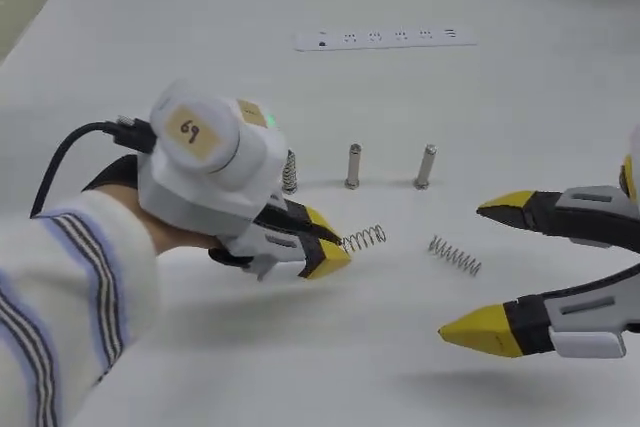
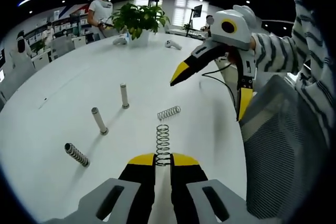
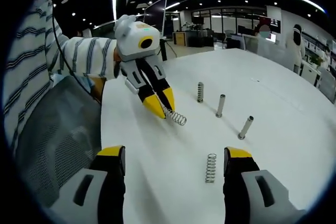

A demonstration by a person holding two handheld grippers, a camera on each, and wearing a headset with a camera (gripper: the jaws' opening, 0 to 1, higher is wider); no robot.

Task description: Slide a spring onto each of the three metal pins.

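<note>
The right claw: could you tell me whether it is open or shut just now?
Open. The right claw has its yellow tips spread wide apart, and a loose spring lies on the table between them, ungripped.

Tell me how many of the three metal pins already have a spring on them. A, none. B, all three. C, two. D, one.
D: in the head view only the leftmost pin wears a first spring, while the middle pin and right pin stand bare; the left gripper is shut on a second spring, and a third spring lies loose.
</note>
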